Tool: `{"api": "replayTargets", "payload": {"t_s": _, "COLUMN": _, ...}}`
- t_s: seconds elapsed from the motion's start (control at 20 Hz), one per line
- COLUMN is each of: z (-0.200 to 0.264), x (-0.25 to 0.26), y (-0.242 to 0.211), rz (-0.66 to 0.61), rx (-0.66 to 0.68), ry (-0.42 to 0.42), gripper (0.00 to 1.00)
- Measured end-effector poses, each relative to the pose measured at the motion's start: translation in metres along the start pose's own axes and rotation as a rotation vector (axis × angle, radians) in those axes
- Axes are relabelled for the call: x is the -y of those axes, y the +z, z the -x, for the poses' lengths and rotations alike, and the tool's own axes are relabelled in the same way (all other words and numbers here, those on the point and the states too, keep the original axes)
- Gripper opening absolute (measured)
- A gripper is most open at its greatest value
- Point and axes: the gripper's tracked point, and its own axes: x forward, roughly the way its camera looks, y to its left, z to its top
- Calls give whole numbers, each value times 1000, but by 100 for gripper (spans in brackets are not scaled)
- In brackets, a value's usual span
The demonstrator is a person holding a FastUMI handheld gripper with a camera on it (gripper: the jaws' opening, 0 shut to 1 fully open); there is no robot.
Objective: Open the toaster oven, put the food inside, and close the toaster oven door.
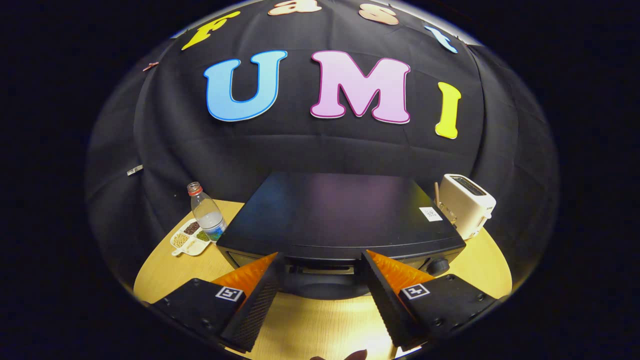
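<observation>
A black toaster oven (340,210) stands on the round wooden table (320,325), seen from above and in front. Its dark curved door handle (320,287) lies between my two fingers, just below the oven's top front edge. My gripper (320,254) is open, with its fingertips (270,265) on either side of the handle and not pressing on it. I cannot tell whether the door is shut or slightly ajar. A white divided dish of food (190,237) sits on the table to the left of the oven.
A clear water bottle with a red cap (207,212) stands next to the dish, close to the oven's left side. A white pop-up toaster (467,204) stands at the oven's right rear. A round knob (437,266) is on the oven's front right.
</observation>
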Motion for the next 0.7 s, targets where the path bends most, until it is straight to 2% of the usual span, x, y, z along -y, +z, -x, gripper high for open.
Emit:
{"api": "replayTargets", "payload": {"t_s": 0.35, "z": 14, "x": 4, "y": -18, "rz": -44, "rx": 0, "ry": -26, "gripper": 99}}
{"api": "replayTargets", "payload": {"t_s": 0.7, "z": 55, "x": 3, "y": -76, "rz": -39, "rx": -39, "ry": -40, "gripper": 99}}
